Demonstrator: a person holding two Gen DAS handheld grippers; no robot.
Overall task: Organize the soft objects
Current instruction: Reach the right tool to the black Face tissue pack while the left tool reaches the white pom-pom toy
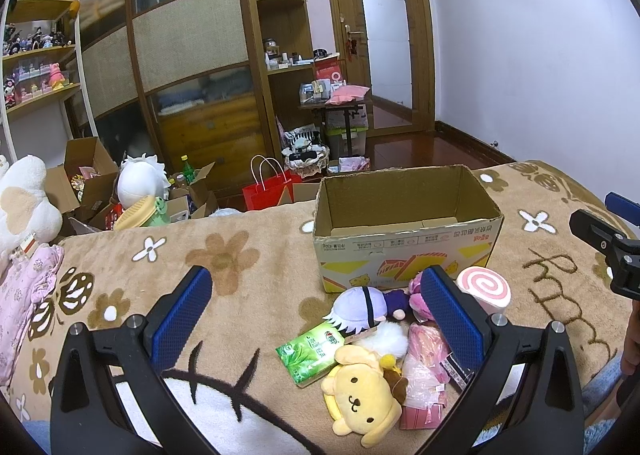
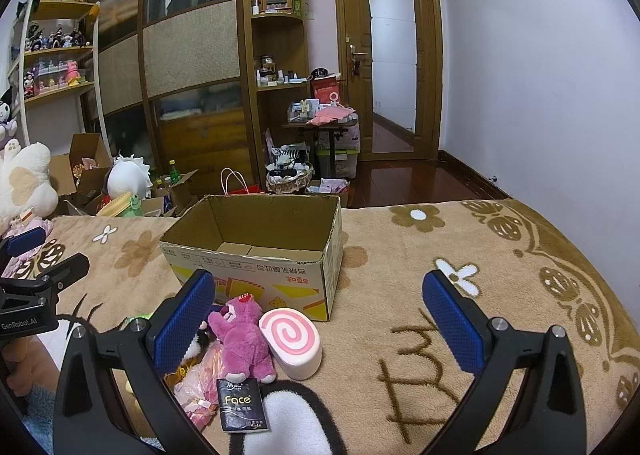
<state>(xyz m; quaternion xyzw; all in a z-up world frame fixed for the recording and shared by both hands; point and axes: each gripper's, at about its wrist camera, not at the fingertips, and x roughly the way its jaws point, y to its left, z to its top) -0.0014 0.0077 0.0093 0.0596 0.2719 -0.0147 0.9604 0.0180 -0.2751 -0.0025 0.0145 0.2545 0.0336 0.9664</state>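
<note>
Toys (image 1: pixel 364 395) beside cardboard box (image 1: pixel 404 255)

This is a bedroom in a lived-in home. A bed covered with a brown flower-patterned blanket (image 2: pixel 460 255) fills the near part of both views. Beyond its far edge stands a tall wooden wardrobe (image 1: pixel 192 67) with glass and woven panels showing hung clothes and folded linen. Open shelves (image 1: pixel 40 55) at the left hold figurines and plush toys. A wooden door (image 2: pixel 390 55) with a glass pane, dark wood flooring (image 2: pixel 420 179) and boxes (image 1: pixel 84 175) of household clutter complete the room.
</note>
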